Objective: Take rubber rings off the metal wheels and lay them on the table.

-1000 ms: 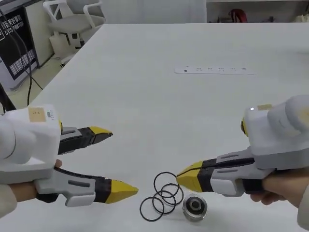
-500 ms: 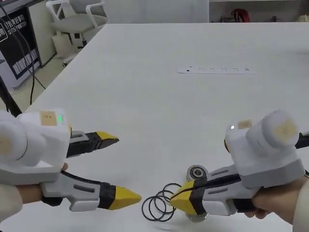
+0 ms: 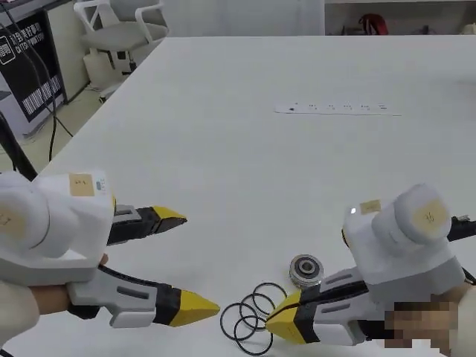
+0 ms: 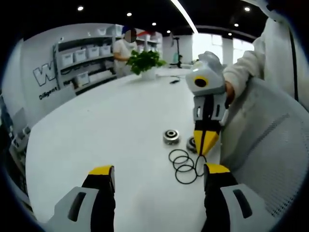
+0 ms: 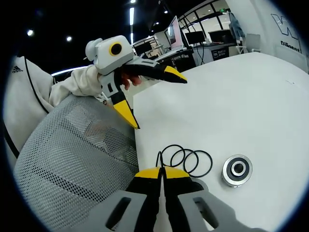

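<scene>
Left gripper [image 3: 190, 262]: held low at the near left of the table [image 3: 245, 163], level, jaws spread wide with nothing between them, aimed toward the rings.
Right gripper [image 3: 279, 316]: low at the near right, tilted down, jaws closed together; tips touch the ring cluster, a pinch cannot be made out.
Rubber rings [image 3: 249, 318]: overlapping black loops on the tabletop, between the two grippers.
Metal wheel [image 3: 305, 269]: just beyond the rings; second wheel [image 4: 190, 142] beside the right tip.
Edges: near table edge close by, mesh chair back [image 5: 72, 154] against it.
Open room: bare tabletop out to the power strip [image 3: 338, 108].
</scene>
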